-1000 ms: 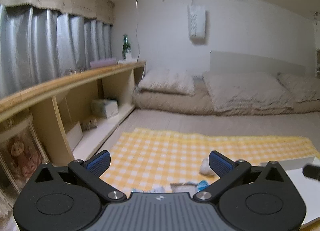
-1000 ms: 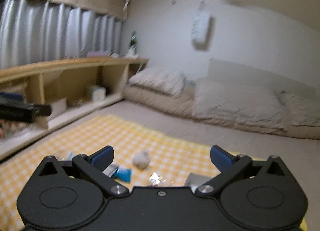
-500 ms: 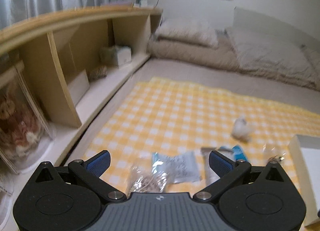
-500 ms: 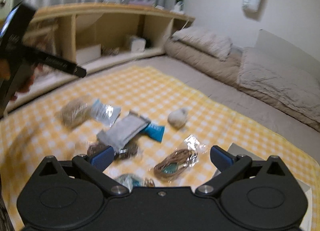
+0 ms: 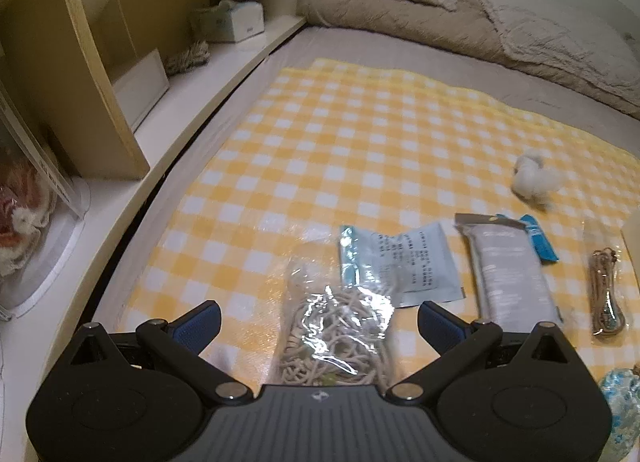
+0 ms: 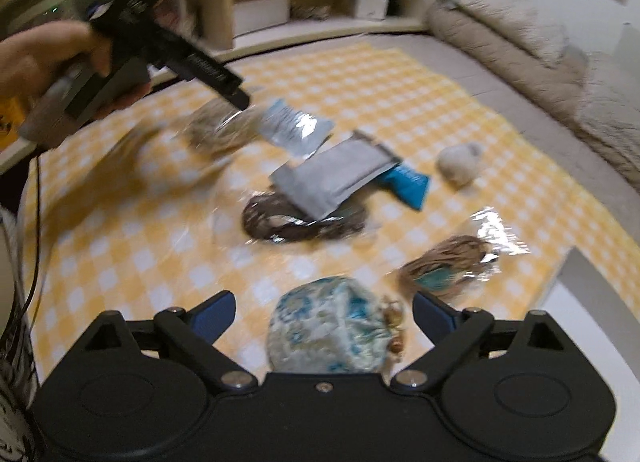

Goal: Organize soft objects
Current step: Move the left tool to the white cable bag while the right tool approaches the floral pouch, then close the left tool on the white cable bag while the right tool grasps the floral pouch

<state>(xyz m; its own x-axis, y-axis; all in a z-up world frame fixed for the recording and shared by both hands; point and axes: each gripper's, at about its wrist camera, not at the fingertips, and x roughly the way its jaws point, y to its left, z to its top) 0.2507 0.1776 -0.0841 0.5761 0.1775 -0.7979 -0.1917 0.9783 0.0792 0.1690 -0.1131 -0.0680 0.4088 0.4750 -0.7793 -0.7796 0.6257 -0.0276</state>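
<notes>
Several soft items lie on a yellow checked cloth (image 5: 340,133). My left gripper (image 5: 318,326) is open and points down over a clear bag of beige cord (image 5: 336,342), which lies between its fingers untouched. Beyond it are a pale sachet (image 5: 400,262), a grey packet (image 5: 508,270) and a white cotton tuft (image 5: 532,177). My right gripper (image 6: 324,314) straddles a blue-and-white patterned pouch (image 6: 332,330). Its jaws are closing, and the pads stand clear of the pouch. A bag of dark cord (image 6: 296,221) and a bag of brown cord (image 6: 448,262) lie ahead.
A wooden shelf unit (image 5: 100,73) runs along the cloth's left side, holding boxes and a bagged plush toy. Beige bedding (image 5: 440,13) lies at the far end. A white box (image 6: 580,322) sits at the cloth's right edge. A hand (image 6: 40,53) holds the left gripper.
Both grippers tipped down from the room toward the cloth and sank. The beige cord bag came between the left fingers, the patterned pouch between the right ones, whose jaws narrowed slightly.
</notes>
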